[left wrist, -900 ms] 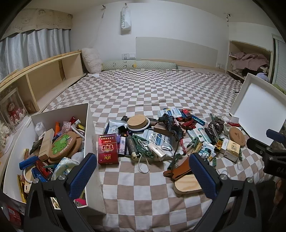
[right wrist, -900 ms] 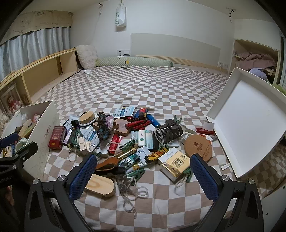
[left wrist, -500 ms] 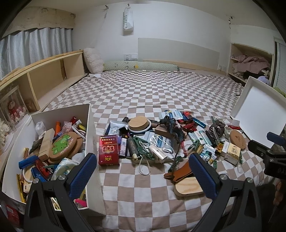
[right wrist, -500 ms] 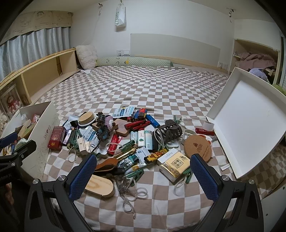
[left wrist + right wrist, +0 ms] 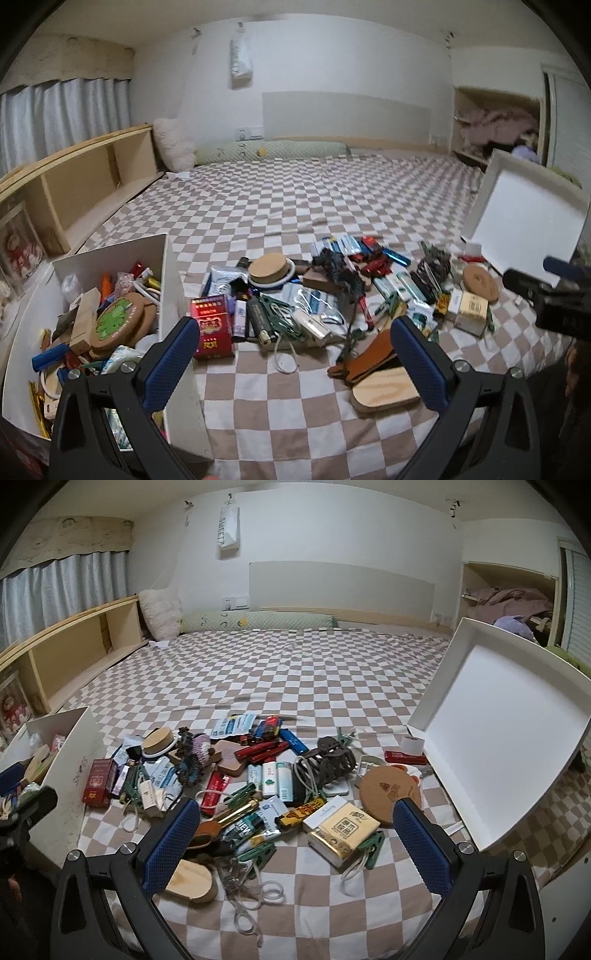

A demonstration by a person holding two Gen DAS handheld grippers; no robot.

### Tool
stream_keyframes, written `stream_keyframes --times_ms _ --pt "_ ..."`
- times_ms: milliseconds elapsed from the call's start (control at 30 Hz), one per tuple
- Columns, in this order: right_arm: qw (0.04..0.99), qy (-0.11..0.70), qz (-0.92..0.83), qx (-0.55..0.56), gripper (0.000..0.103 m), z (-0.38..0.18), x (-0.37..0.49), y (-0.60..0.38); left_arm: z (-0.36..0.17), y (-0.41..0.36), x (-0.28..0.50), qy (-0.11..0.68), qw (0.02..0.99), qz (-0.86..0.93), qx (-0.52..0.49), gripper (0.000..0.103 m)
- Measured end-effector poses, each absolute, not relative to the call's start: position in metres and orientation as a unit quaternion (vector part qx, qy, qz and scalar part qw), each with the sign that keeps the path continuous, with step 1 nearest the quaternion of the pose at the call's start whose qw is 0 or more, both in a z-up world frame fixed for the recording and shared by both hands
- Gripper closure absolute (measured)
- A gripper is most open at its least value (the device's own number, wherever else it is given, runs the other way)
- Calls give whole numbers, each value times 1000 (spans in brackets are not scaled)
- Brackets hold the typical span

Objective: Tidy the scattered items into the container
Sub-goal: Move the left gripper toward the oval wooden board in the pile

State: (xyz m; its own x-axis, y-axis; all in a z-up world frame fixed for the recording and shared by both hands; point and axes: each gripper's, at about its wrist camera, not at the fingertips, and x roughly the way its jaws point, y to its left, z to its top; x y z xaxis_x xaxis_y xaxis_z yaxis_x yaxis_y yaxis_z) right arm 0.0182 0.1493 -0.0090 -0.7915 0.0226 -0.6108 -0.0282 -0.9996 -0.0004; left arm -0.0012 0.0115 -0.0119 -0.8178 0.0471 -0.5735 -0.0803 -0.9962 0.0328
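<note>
A: We're looking across a wide bed (image 5: 332,192) covered in a brown-and-white checked sheet, with a white wall and a pale headboard panel (image 5: 341,587) at its far edge.

B: Along the bed's left edge we see a wooden shelf unit (image 5: 85,184) under grey curtains (image 5: 62,590). A white fluffy pillow (image 5: 160,618) and a long green bolster (image 5: 258,622) sit at the far edge, and an alcove with heaped clothes (image 5: 509,602) is at the far right corner.

A: The white container (image 5: 173,295) rests at the bed's near left corner, already partly filled; a cork disc with a green clover (image 5: 118,321) lies on top inside it.

B: Its white lid (image 5: 506,749) leans tilted at the right edge. Between the two, the scattered items (image 5: 258,775) are piled near the bed's near edge.

A: We can pick out a red box (image 5: 212,326) just beside the container wall, a gold-and-white box (image 5: 343,829), a round cork coaster (image 5: 389,790), and a wooden paddle (image 5: 386,387) closest to us.

B: Our left claw (image 5: 295,363) hangs above the sheet, spread wide, nothing between its blue pads (image 5: 173,363).

A: Our right claw (image 5: 297,843) is likewise released and empty, above the near part of the pile.
</note>
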Motion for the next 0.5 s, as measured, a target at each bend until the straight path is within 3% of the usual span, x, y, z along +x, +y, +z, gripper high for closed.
stream_keyframes --times_ms 500 --pt "16 21 945 -327 0 -34 17 161 -60 45 -15 9 82 922 -379 0"
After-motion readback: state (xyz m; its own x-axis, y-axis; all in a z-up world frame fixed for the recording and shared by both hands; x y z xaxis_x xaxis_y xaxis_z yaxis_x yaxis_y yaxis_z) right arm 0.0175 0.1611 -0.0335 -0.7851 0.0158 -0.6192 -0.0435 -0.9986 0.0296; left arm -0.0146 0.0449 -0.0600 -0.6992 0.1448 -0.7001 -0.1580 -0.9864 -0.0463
